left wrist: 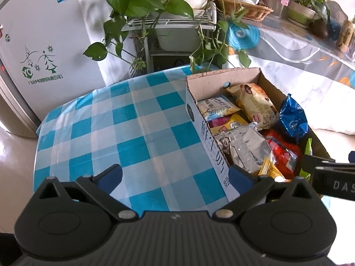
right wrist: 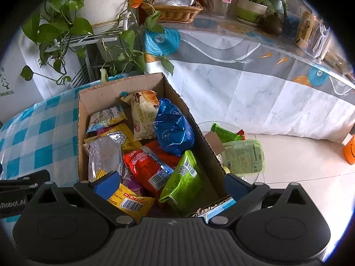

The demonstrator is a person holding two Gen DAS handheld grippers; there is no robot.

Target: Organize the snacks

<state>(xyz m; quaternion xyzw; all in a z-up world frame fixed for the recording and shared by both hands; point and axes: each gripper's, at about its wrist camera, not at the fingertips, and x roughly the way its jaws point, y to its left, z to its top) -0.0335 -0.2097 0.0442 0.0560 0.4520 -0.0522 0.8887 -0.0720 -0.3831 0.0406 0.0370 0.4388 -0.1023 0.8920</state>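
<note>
A cardboard box [left wrist: 206, 124] stands on the blue checked tablecloth [left wrist: 124, 128] and holds several snack packets. The box also shows in the right wrist view [right wrist: 83, 113]. In it lie a blue bag [right wrist: 174, 130], a red packet [right wrist: 144, 166], a green packet [right wrist: 184, 181], a silver packet [right wrist: 104, 153] and a yellow packet [right wrist: 131, 201]. My left gripper [left wrist: 175, 177] is open and empty, astride the box's left wall. My right gripper [right wrist: 170, 186] is open and empty above the box's near end. More green packets [right wrist: 244, 155] lie on a small glass table right of the box.
A plant stand with trailing vines [right wrist: 73, 33] stands behind the box. A long table with a patterned cover [right wrist: 255, 71] runs along the right, with a wicker basket [right wrist: 175, 11] and pots on it. A white fridge [left wrist: 37, 51] stands at left.
</note>
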